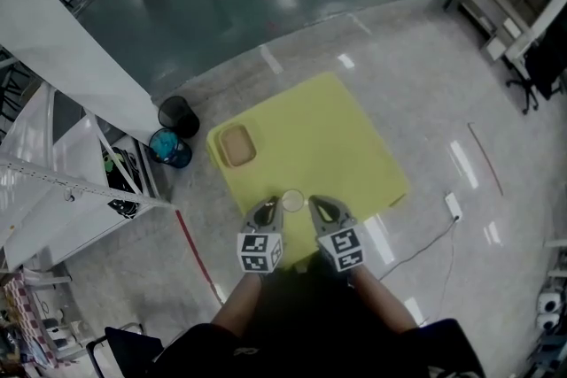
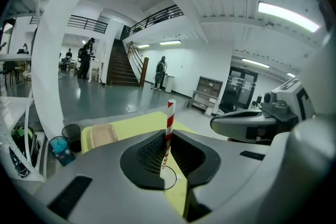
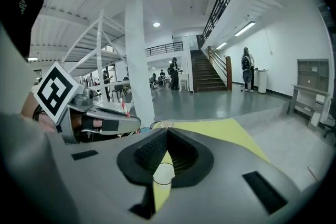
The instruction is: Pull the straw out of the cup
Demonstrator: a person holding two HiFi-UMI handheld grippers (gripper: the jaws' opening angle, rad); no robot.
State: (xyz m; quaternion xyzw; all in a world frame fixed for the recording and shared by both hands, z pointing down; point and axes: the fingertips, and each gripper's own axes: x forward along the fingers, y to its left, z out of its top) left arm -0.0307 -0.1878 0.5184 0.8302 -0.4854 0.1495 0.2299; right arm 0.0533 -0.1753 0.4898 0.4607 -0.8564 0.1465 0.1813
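A red-and-white striped straw point(image 2: 169, 118) stands upright between the jaws of my left gripper point(image 2: 166, 132), which is shut on it. Its top rises above the jaws and its lower end hangs over the rim of a clear cup point(image 2: 172, 180). In the head view the cup point(image 1: 292, 201) sits near the front edge of the yellow table point(image 1: 337, 137), between my left gripper point(image 1: 268, 210) and right gripper point(image 1: 321, 208). My right gripper point(image 3: 167, 131) has its tips together. A clear cup rim point(image 3: 163, 173) shows low in its gap; contact cannot be told.
A beige tray point(image 1: 236, 145) lies at the table's back left. On the floor beyond that corner stand a black bin point(image 1: 178, 113) and a blue bucket point(image 1: 170, 148). A white frame point(image 1: 71, 181) rises at the left. A cable point(image 1: 425, 239) trails to the right.
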